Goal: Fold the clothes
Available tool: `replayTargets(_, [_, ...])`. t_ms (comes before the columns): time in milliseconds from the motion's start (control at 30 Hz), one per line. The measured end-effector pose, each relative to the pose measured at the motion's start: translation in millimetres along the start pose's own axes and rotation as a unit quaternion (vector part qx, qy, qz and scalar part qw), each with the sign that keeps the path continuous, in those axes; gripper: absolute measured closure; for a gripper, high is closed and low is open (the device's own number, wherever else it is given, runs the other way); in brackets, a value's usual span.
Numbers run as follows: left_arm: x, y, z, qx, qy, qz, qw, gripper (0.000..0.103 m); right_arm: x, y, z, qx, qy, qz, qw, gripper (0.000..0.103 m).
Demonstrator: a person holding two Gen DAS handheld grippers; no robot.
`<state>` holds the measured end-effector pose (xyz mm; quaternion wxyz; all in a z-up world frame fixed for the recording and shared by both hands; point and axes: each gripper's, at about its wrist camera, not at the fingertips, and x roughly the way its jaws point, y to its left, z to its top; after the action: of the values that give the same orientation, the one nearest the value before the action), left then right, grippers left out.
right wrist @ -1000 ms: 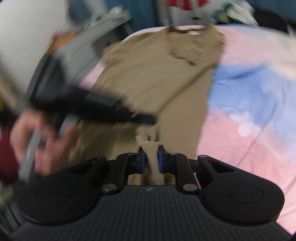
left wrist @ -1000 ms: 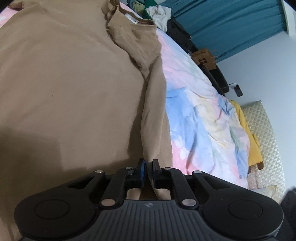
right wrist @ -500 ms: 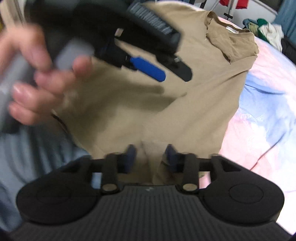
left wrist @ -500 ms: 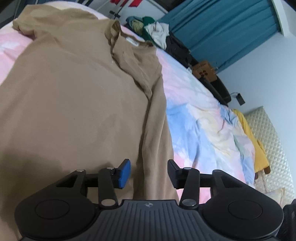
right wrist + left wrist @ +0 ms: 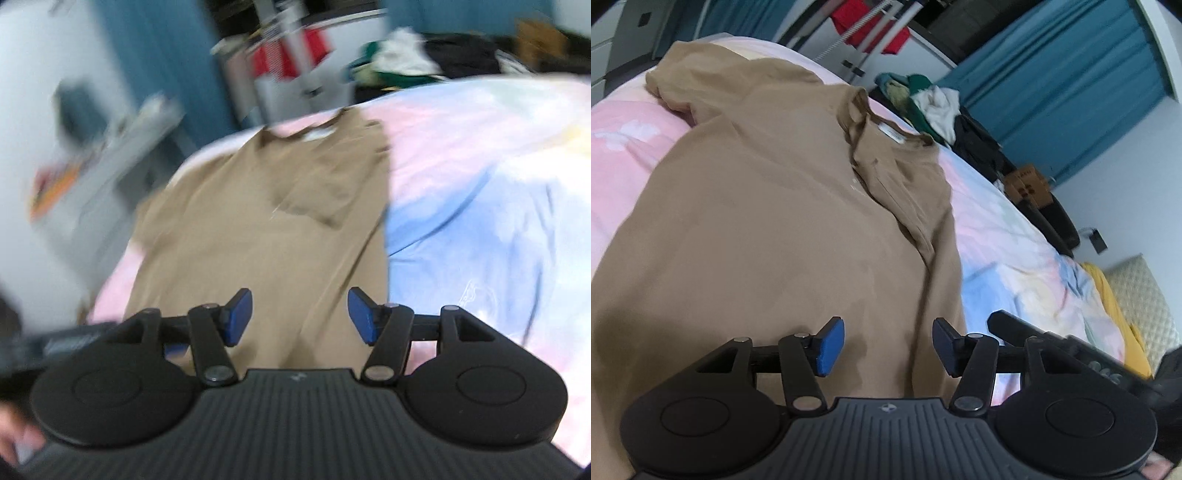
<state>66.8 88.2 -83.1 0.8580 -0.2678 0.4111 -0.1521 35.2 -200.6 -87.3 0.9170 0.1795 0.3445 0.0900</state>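
Fabric of a tan T-shirt (image 5: 768,229) lay spread on the pastel bedspread (image 5: 1027,266), its one side folded inward with the sleeve lying over the chest. The left gripper (image 5: 888,345) hung above the hem with fingers wide apart, empty. The right gripper (image 5: 300,315) likewise stood spread, gripping nothing, in a blurred view.

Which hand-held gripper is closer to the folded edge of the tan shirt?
Right, narrowly. The right hand-held gripper hangs open over the tan shirt beside that edge; the left hand-held gripper, also open, sits further over the shirt's body.
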Motion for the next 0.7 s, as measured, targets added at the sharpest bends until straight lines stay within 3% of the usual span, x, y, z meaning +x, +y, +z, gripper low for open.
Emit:
replayTargets(133, [19, -2, 28, -0.025, -0.007, 0.012, 0.9996, 0.047, 34, -20, -30, 0.025, 0.069, 0.02, 0.997, 0.044])
replayTargets(200, [34, -7, 43, -0.033, -0.006, 0.009, 0.9994, 0.047, 32, -17, -41, -0.008, 0.084, 0.011, 0.996, 0.044])
replayTargets(267, [55, -15, 58, -0.032, -0.005, 0.012, 0.9994, 0.047, 28, -13, -42, -0.025, 0.073, 0.023, 0.997, 0.043])
replayTargets(433, [129, -24, 83, -0.044, 0.024, 0.029, 0.9983, 0.048, 29, 1, -48, -0.106, 0.086, 0.041, 0.99, 0.064])
replayTargets(633, [192, -27, 89, -0.063, 0.032, 0.027, 0.9971, 0.053, 29, 12, -56, -0.183, 0.113, 0.073, 0.974, 0.064])
replayTargets(700, [202, -29, 90, -0.061, 0.027, 0.022, 0.9975, 0.069, 32, 9, -55, -0.185, 0.118, 0.077, 0.973, 0.064])
